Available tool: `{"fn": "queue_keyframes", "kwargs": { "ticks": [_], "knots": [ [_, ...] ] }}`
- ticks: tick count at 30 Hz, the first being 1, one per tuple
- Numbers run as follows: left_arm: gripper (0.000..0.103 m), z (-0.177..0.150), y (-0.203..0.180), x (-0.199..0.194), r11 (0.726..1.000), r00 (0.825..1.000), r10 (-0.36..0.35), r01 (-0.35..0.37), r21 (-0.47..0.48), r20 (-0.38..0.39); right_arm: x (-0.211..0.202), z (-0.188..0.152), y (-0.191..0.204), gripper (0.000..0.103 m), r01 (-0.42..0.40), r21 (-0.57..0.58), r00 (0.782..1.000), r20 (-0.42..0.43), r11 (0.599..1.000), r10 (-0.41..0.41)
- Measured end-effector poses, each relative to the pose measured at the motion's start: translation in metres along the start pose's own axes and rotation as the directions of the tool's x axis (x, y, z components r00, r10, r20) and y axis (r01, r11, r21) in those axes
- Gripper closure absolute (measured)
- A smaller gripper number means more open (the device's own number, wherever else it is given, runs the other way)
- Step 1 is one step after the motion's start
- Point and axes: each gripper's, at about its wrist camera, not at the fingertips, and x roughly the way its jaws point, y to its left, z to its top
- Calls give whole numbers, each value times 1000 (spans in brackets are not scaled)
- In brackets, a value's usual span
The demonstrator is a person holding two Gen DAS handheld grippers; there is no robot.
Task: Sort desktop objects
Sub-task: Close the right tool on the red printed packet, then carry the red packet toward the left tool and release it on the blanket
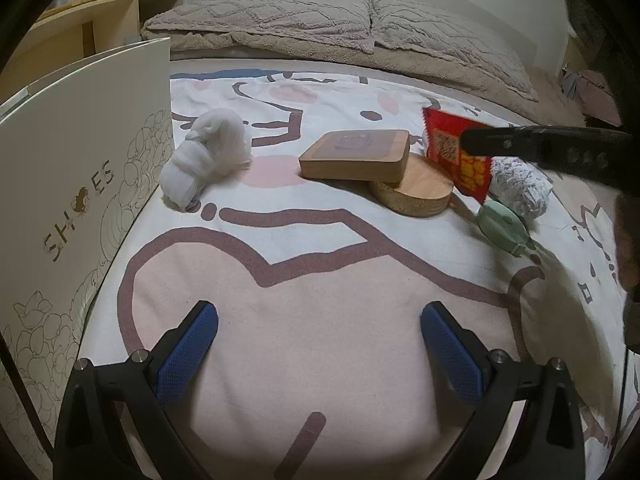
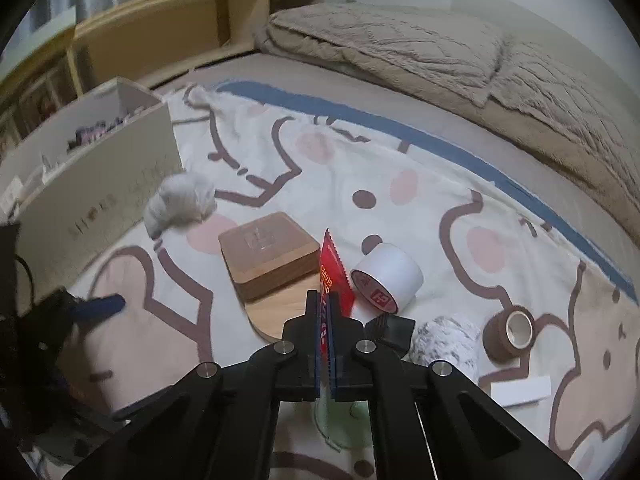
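- The right gripper (image 2: 325, 312) has its jaws closed on the red packet (image 2: 335, 270), which stands on edge between the pads with its serrated top poking out past the fingertips.
- The packet is held just beyond the wooden box (image 2: 269, 252), toward the white tape roll (image 2: 387, 278); whether its lower edge touches the bed sheet (image 1: 320, 340) I cannot tell.
- The left gripper (image 1: 319, 354) has its jaws open and empty, over the sheet well short of the wooden box.
- The step in hand looks like carrying the packet to the shoe box (image 1: 80, 184), which stands far to the left of the wooden box and already holds small items.
- To do it well, raise the packet straight up first so it clears the wooden box and the round board (image 1: 416, 192) under it.
- The grip is on a thin, slippery foil edge, so keep the jaws pressed firmly and avoid quick wrist rolls that could let it slide out.
- Pass over the white cloth bundle (image 1: 208, 156), which lies between the wooden box and the shoe box, without brushing it.
- Open only once the packet is past the shoe box's wall, so it drops inside.
- Keep the left gripper where it is, out of the path.
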Motion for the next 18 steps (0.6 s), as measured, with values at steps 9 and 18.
{"fn": "queue_keyframes", "kwargs": {
  "ticks": [9,18],
  "knots": [
    [1,-2,-3,-3,1000,1000,5,-5,2,2,-41,-11,-5,101,-194,159,981,53,968,188],
    [1,-3,9,-10,997,996,-75,76,-24,47,-33,-36,-12,101,-366,366,920,6,856,391]
  ]
}}
